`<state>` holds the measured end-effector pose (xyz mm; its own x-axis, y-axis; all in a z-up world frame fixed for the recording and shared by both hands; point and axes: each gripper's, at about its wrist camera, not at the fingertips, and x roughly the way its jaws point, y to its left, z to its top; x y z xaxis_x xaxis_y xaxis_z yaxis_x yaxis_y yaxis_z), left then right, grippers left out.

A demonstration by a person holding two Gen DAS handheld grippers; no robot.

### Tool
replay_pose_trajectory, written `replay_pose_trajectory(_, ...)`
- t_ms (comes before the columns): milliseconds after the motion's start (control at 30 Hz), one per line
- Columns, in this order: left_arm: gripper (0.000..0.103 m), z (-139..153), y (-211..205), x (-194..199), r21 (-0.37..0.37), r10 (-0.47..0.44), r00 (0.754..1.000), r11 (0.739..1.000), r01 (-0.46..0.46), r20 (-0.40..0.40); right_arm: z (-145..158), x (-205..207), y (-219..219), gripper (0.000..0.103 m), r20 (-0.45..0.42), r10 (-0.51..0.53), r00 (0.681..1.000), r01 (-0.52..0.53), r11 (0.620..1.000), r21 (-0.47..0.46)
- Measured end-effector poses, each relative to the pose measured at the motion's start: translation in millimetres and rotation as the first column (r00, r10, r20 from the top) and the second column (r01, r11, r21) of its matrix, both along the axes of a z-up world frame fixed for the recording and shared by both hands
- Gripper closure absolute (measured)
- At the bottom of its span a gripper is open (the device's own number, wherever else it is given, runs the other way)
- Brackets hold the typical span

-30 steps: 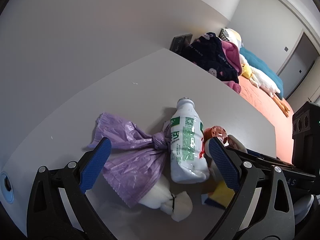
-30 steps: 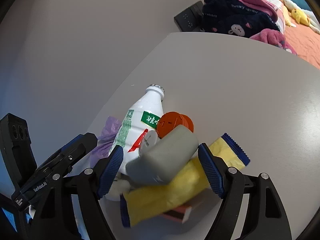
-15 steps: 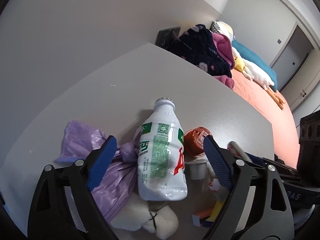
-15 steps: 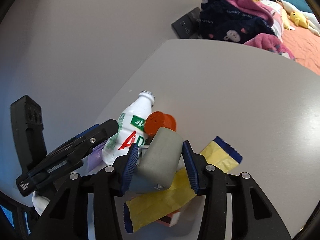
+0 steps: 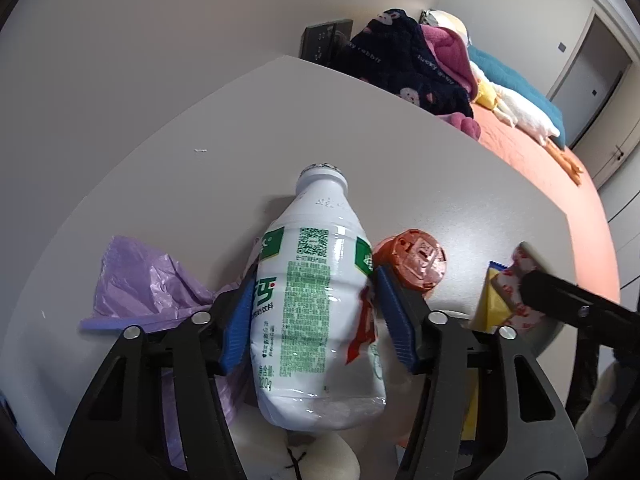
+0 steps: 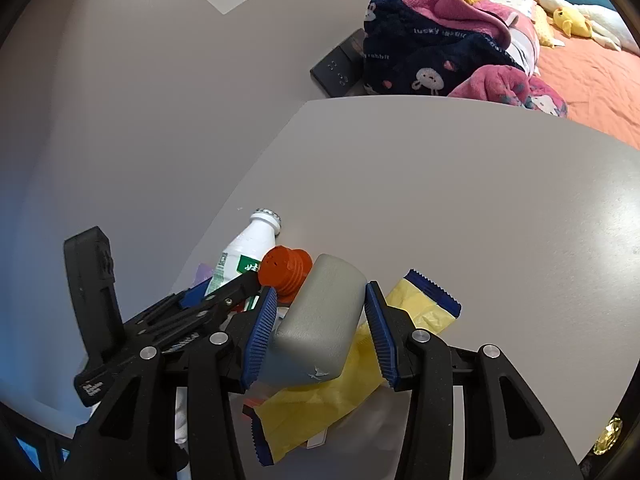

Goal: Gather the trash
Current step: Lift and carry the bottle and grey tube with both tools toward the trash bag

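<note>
A: Left wrist view, near end first. Left gripper [image 5: 316, 316] has both blue pads against the white drink bottle [image 5: 316, 312], one on each side of the label band. Narrow, holding it.

B: Axis?

A: Bottle's long axis runs 6 to 12 o'clock along the fingers, base nearest the camera, neck at 12. Pads sit across the width, so I judge the hold square. Purple plastic bag [image 5: 148, 288] lies at 9 o'clock; orange cap [image 5: 412, 260] at 2 o'clock, just beside the bottle.

B: Right side?

A: Right gripper [image 6: 320, 328] is narrow too, clamped on a grey bottle [image 6: 320, 320], long axis 7 to 1 o'clock, orange cap end away from the camera. Yellow wrapper [image 6: 340, 396] lies under it on the grey table [image 6: 480, 220].

B: Farther out?

A: Pile of clothes [image 6: 440, 52] at 1 o'clock, well apart. No bin in view.
</note>
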<state>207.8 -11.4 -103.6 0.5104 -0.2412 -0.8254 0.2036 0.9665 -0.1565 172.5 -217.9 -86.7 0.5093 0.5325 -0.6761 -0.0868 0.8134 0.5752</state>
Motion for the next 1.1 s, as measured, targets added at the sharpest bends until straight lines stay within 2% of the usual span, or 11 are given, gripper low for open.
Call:
replay_pose_trajectory(200, 0.048, -5, -7, 3, 0.056, -0.021, 1.0, 0.998, 0.021, 0.007, 2, -3, 1, 0.056, 0.009, 0.005, 1.0, -0.005, 1.0, 0.003)
replay_pose_trajectory(467, 0.052, 11, -4, -6, -0.009, -0.021, 0.998, 1.0, 0.021, 0.051, 13, -9, -5, 0.056, 0.036, -0.005, 0.999, 0.005, 1.0, 0.003)
replay_pose_trajectory(700, 0.053, 41, -2, -21, -0.042, -0.003, 0.994, 0.999, 0.007, 0.107, 33, -22, -12, 0.056, 0.078, -0.013, 0.997, 0.013, 1.0, 0.01)
replay_pose_trajectory(1100, 0.053, 75, -33, -57, -0.072, -0.042, 0.986, 0.996, 0.054, 0.163, 64, -60, -41, 0.056, 0.143, -0.043, 0.989, 0.043, 0.999, 0.007)
